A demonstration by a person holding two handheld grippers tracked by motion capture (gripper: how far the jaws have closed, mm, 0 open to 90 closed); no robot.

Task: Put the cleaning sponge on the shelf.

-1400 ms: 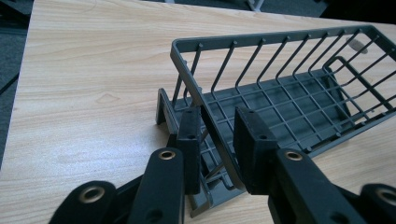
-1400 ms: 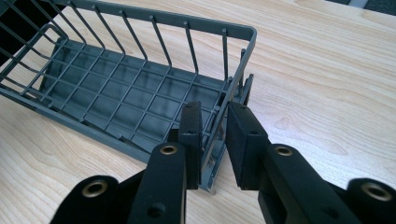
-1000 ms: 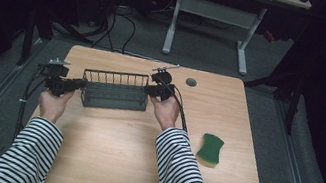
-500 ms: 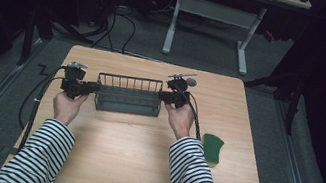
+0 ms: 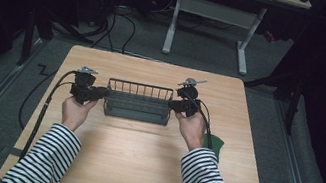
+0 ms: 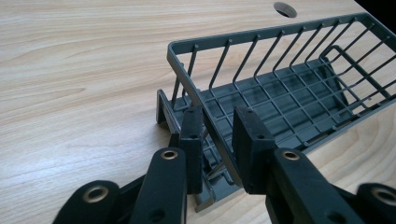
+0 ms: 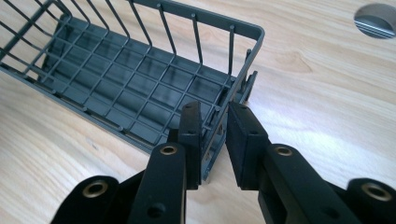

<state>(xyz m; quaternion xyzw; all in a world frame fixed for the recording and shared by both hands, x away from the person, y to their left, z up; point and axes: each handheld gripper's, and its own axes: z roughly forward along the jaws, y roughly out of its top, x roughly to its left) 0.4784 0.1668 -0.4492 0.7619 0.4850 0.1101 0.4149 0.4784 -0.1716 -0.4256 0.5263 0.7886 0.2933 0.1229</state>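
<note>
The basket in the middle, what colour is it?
The basket is dark grey all over, clearest in the right gripper view.

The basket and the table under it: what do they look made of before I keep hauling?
The basket looks like dark grey-green wire with a coating, or moulded plastic: thin bars, thick smooth rim, dull sheen. I cannot tell which. The table looks like light wood-grain laminate with a soft glare. Both tongs, left and right, grip the basket's end walls.
</note>
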